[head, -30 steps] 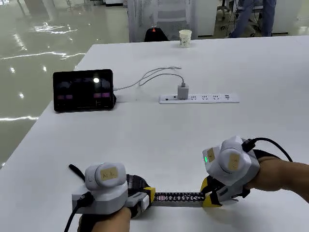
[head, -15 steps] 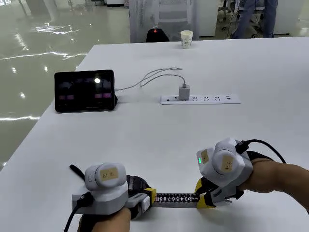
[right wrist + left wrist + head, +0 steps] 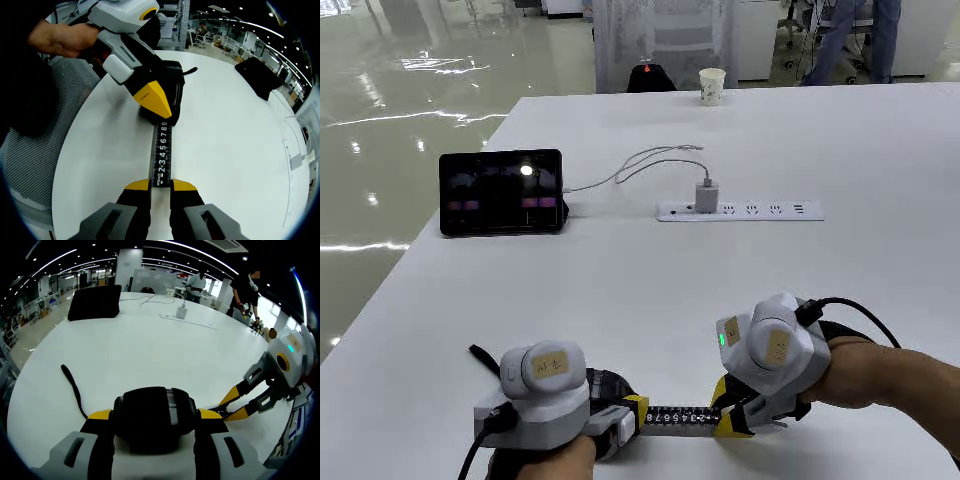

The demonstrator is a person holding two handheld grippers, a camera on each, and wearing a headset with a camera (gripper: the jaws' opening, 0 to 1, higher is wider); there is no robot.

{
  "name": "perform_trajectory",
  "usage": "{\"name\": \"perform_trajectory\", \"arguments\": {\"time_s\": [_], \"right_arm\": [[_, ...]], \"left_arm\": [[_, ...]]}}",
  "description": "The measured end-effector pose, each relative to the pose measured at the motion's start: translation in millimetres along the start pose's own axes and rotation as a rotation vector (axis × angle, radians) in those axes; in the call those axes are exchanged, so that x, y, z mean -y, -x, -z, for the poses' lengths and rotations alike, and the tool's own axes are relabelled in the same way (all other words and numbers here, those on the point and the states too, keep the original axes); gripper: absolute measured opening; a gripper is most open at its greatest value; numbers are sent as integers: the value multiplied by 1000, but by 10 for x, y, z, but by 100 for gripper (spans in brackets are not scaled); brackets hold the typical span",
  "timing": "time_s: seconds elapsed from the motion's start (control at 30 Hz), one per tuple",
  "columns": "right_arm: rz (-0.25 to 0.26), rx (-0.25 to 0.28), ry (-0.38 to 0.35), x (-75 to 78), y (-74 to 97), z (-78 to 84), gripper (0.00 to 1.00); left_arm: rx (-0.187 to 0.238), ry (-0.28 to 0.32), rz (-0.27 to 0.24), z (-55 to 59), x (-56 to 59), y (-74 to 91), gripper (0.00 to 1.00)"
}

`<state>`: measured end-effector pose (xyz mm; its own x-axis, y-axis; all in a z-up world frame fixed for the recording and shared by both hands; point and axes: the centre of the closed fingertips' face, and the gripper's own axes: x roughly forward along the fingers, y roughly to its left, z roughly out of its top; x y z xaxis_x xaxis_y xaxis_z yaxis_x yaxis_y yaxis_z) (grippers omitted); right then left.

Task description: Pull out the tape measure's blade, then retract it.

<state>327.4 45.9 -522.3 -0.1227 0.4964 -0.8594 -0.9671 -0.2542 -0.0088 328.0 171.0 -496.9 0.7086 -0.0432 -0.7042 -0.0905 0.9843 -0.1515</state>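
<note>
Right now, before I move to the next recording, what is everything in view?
table: one, white, under everything.
tablet: one, black, far left.
power strip: one, white, mid-table.
charger: one, white, plugged into power strip.
cable: one, white, charger toward tablet.
paper cup: one, white, far edge.
tape measure: one, black, near edge, clamped.
blade: one, black, white numerals, partly drawn out.
strap: one, black, beside tape measure.
left gripper: one, grey and yellow, shut on tape measure.
right gripper: one, grey and yellow, shut on blade.
</note>
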Motion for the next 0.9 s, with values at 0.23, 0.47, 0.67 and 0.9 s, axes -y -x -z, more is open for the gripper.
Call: {"name": "perform_trajectory", "arguments": {"time_s": [0.23,0.47,0.67,0.9], "right_arm": [[-2,13,9,16,-56,-98,10],[-5,31,15,35,-123,-216,10],[-5,47,19,42,-174,-305,10],[-2,72,20,57,-249,-429,10]], "left_arm": [[-1,3,0,0,1,-1,59],[-4,8,3,0,0,0,59],[-6,12,5,0,-2,1,59],[-8,15,7,2,-4,1,59]]}}
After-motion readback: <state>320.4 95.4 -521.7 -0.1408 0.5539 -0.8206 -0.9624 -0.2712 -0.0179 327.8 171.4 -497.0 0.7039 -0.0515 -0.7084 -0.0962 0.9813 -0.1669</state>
